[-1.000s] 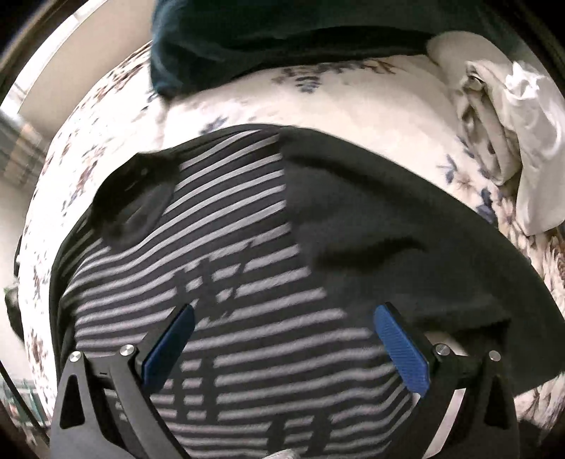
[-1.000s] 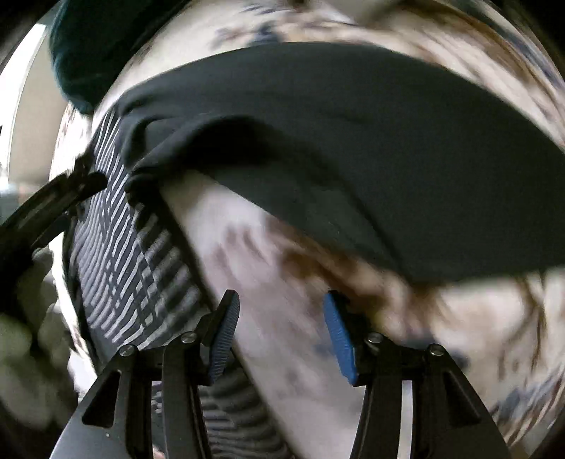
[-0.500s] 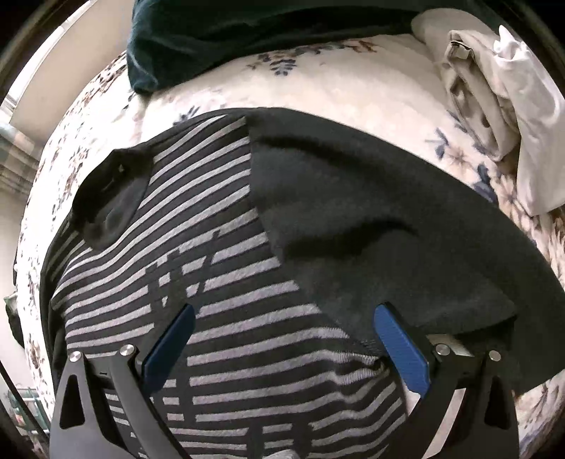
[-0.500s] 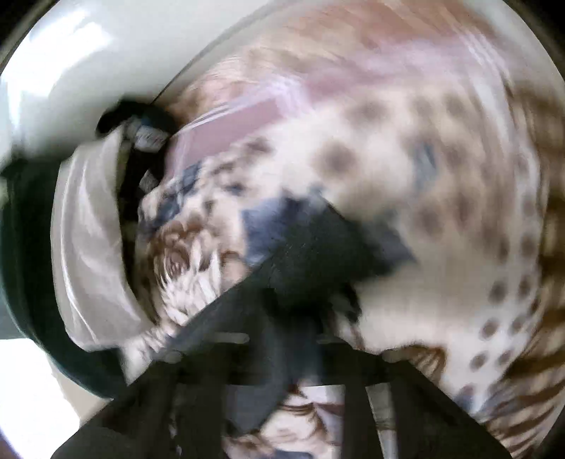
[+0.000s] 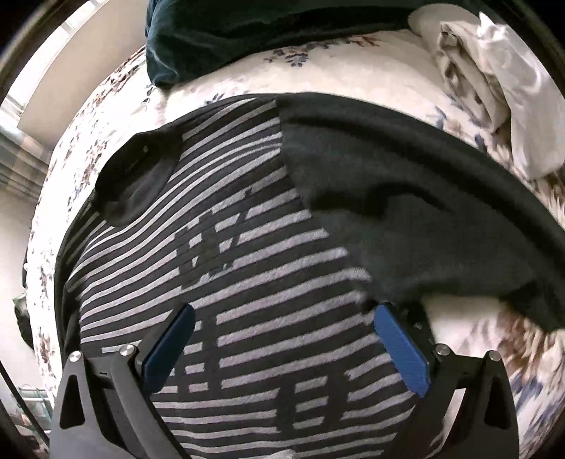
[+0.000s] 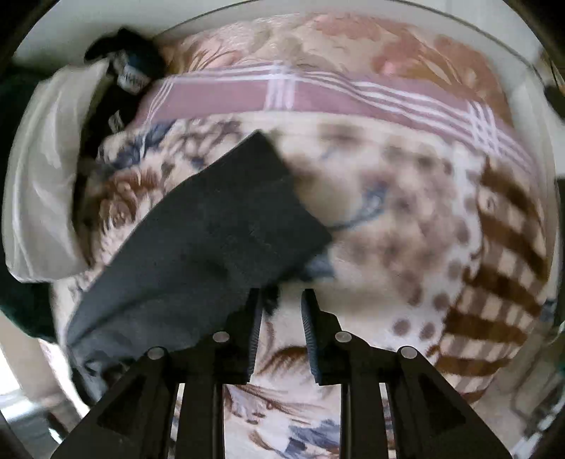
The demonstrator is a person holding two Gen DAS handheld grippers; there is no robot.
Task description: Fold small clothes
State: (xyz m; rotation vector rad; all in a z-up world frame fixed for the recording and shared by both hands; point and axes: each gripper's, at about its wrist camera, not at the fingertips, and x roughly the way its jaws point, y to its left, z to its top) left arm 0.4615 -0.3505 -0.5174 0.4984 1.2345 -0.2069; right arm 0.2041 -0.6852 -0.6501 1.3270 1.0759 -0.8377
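Striped sweater [image 5: 247, 282] lies spread flat on the bed [image 5: 335, 70], front up, black collar [image 5: 137, 183] toward the left of the left wrist view. Stripes grey on black. Its plain black sleeve [image 5: 406, 197] runs out to the right across the flowered bedspread.

Left gripper [image 5: 282, 346] hangs low over the sweater's lower body, blue fingers [image 5: 400, 347] spread wide apart, nothing between them. The right-hand finger sits just beside the sleeve's lower edge; cannot tell if it touches.

Right gripper [image 6: 280, 332] is at the far end of the sleeve [image 6: 212, 240]. Its fingers [image 6: 310, 335] stand a narrow gap apart, bedspread showing between them. The cuff end lies just ahead and to the left of the tips; cloth edge near the left finger, contact unclear. View is blurred.

Beyond: dark green blanket [image 5: 265, 31] at the head of the bed, pile of pale folded cloth [image 5: 494, 88] at the right edge, pink checked cloth [image 6: 317, 95] across the bedspread.
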